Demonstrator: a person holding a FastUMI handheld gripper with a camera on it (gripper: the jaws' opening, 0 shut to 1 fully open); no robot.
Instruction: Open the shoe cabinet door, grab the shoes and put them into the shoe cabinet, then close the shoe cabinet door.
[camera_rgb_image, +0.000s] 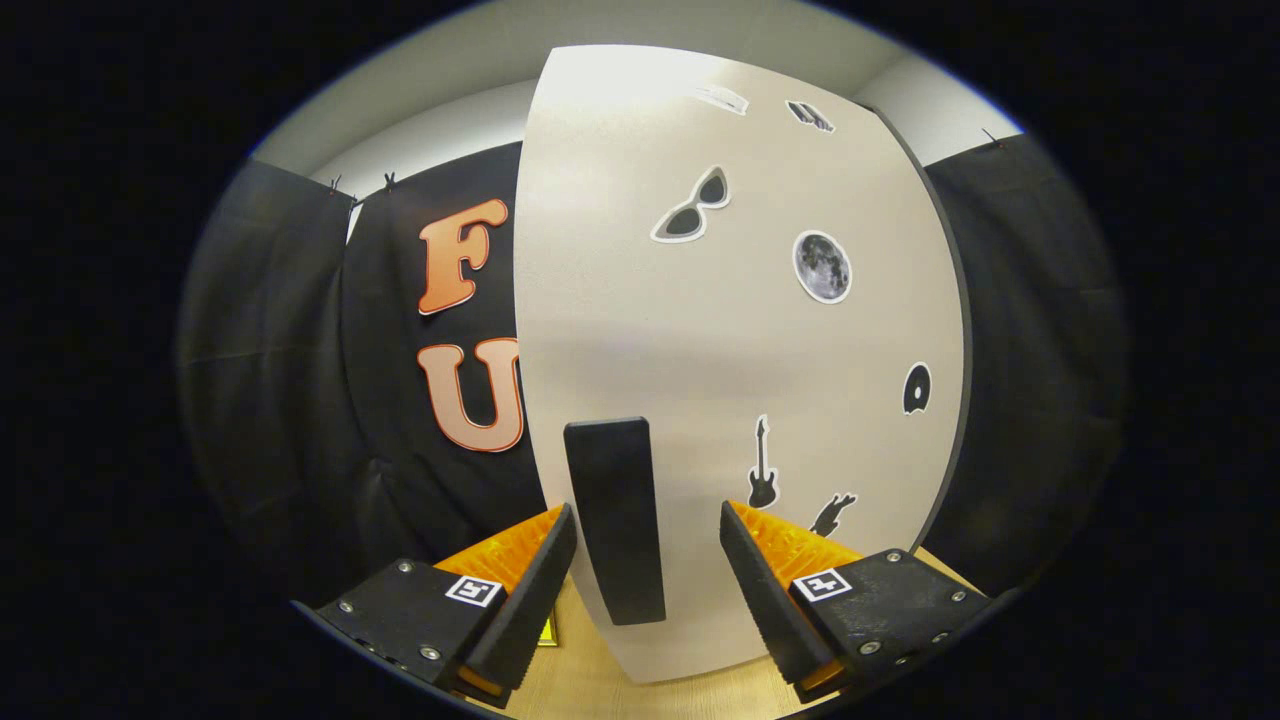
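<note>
Close view of the shoe cabinet door (740, 330), a pale, finely speckled panel with a thin dark edge along its right side. The door stands just ahead of the gripper (648, 520) and serves as the landmark for everything else here.

A dark upright handle (615, 520) is fixed to the lower left part of the door, slightly tilted, its lower end reaching toward the door's bottom edge. The gripper's two fingers (530, 590) stand parted, one on each side of this handle — the handle lies between them with a visible gap to either finger, so neither presses on it. The tongs are therefore open and hold nothing.

Stickers dot the door face: a pair of sunglasses (692, 206) in the upper middle, a moon (822, 266) just right of and below them, a small disc (916, 388) near the right edge, a guitar (763, 464) right of the handle, and a dark figure (832, 514) below the guitar. Two further small stickers near the door's top are too distorted to identify.

Below the door's bottom edge lies a light wooden surface (590, 680). Black cloth (300, 380) hangs to the left and right of the door — above it, a pale wall.
</note>
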